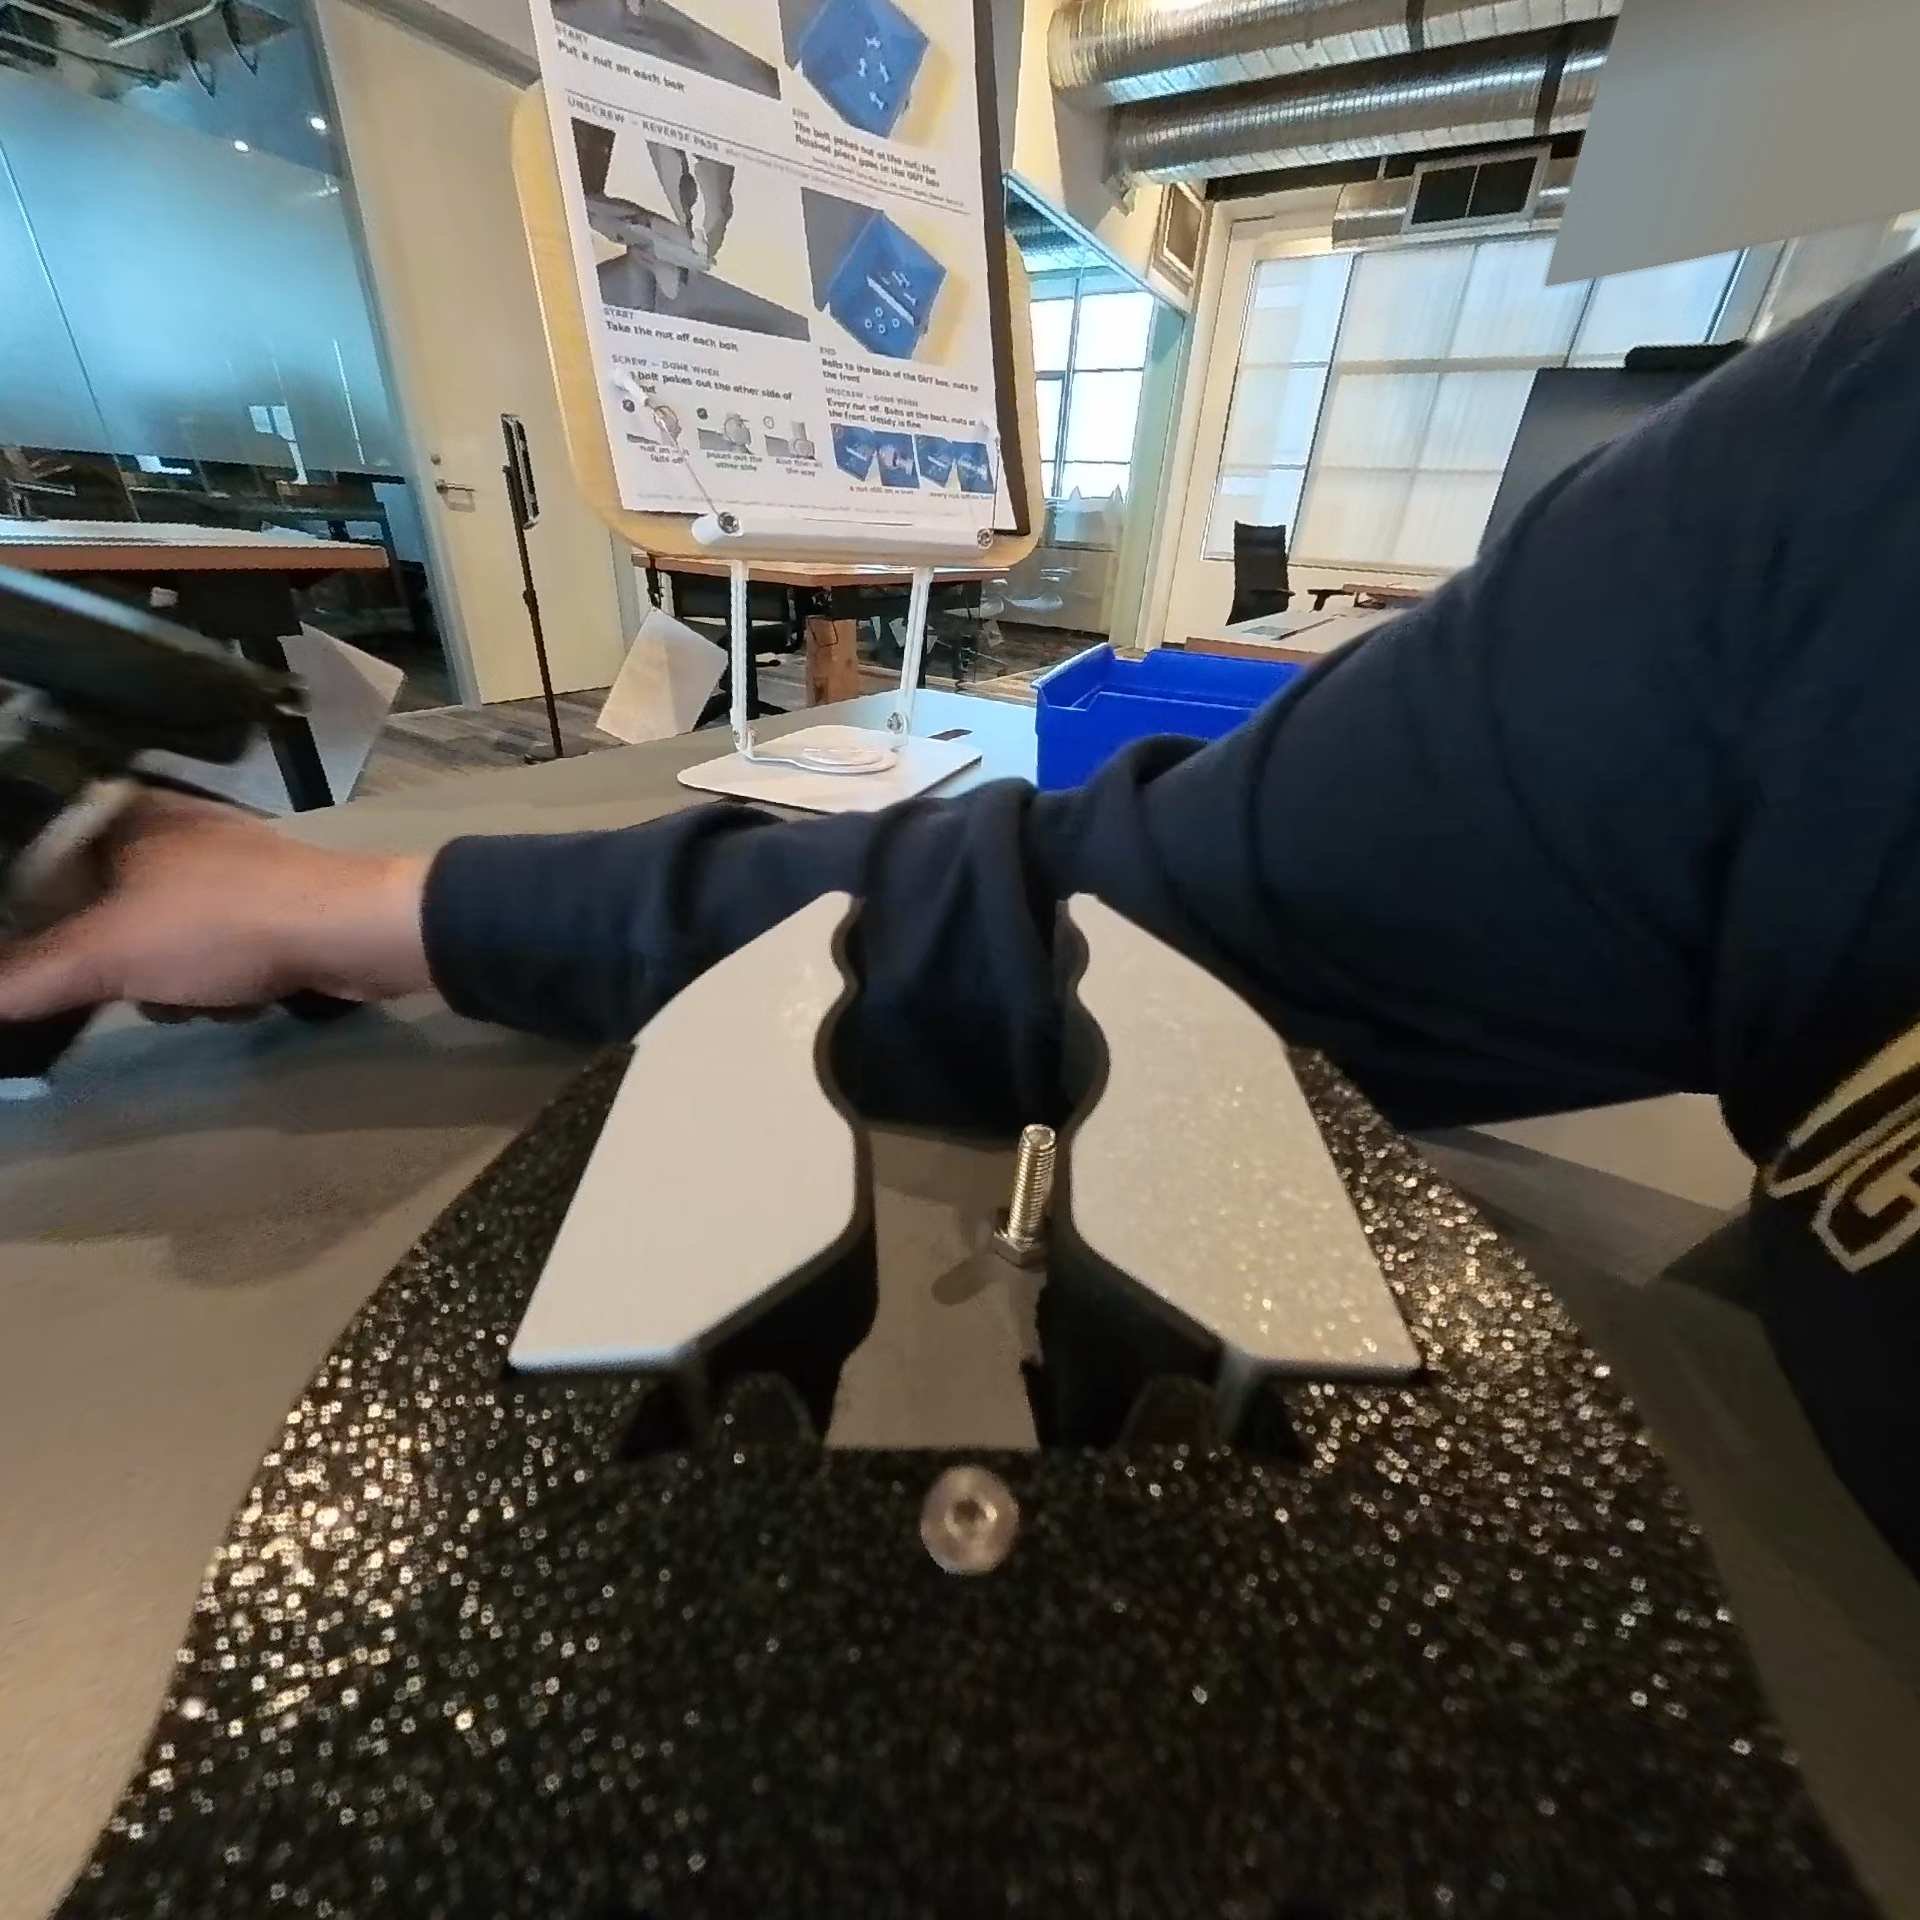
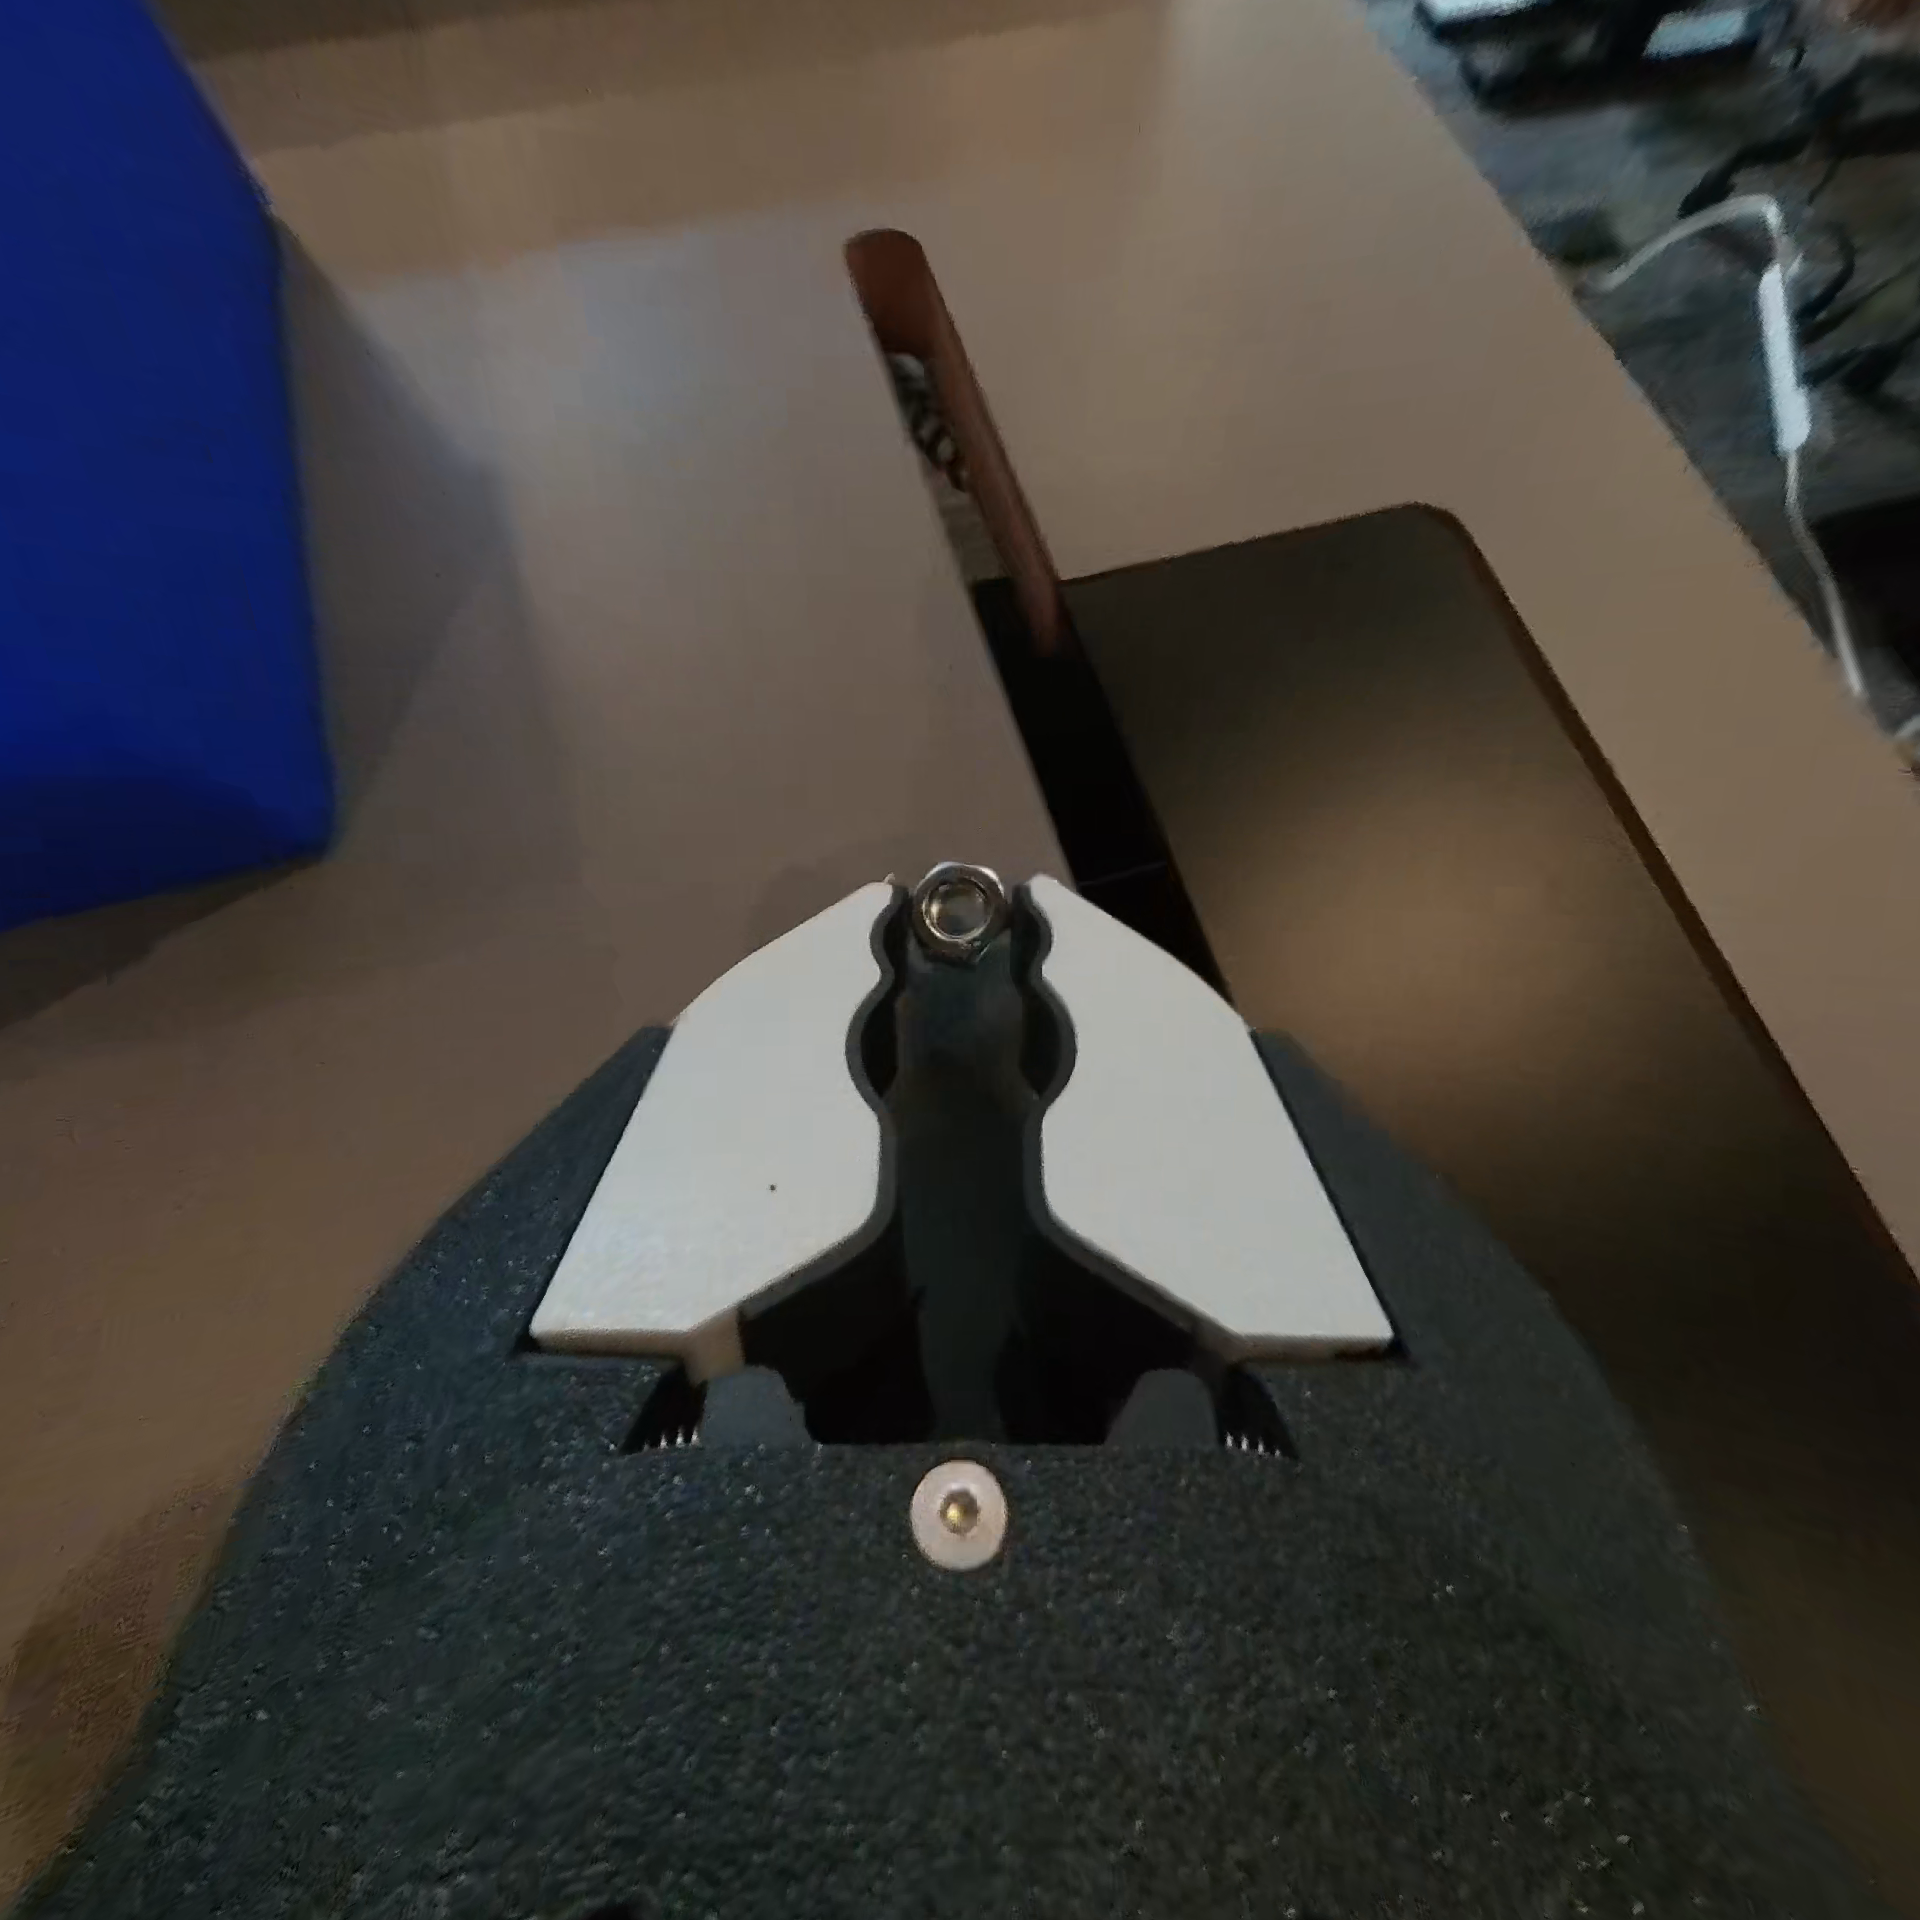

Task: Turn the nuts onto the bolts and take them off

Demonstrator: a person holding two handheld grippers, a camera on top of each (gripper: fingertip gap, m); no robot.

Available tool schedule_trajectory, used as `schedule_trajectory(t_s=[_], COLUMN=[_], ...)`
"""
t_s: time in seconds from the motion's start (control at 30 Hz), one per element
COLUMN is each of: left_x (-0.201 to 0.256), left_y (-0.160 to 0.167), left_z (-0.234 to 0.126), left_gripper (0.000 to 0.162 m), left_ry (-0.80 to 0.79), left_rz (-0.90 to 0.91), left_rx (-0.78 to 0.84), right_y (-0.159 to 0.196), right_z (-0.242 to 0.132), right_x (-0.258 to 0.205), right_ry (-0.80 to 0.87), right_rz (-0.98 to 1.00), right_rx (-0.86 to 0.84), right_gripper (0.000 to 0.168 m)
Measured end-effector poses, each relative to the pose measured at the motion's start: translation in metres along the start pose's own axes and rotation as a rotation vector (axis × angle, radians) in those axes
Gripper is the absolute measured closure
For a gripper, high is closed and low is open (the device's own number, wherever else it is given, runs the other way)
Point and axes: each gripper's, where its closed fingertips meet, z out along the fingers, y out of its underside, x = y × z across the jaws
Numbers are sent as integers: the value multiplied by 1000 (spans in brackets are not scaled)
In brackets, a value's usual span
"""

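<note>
The right gripper [image 2: 954, 906] pinches a small steel nut [image 2: 953, 914] at its tips; it looks light, hard and slippery, so best held by the flats. The left gripper [image 1: 956, 997] stands open around the bolt [image 1: 1031, 1184], upright on the grey table [image 1: 260, 1195]; behind the bolt, a blue bin [image 1: 1143, 717] and an instruction board [image 1: 790, 260] in an office.

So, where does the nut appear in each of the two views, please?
Left wrist view: the nut is not in it; only a bolt stands between the open fingers of the left gripper.
Right wrist view: the nut sits centre, pinched at the tips of the right gripper.
Shared landmark: the blue bin.
</note>
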Motion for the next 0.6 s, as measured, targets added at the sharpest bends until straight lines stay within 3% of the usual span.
schedule_trajectory(t_s=[0.2,0.37,0.6], left_x=[-1,6,20], left_y=[4,31,66], left_z=[0,8,6], left_gripper=[129,113,116], left_ry=[9,88,185], left_rz=[-10,-39,-71], left_rx=[-45,-240,-504], right_y=[15,52,98], right_z=[-60,-140,-230], right_x=[-37,-74,-150], right_ry=[52,133,106], right_rz=[-115,-23,37], right_rx=[151,304,410], right_gripper=[149,149,149])
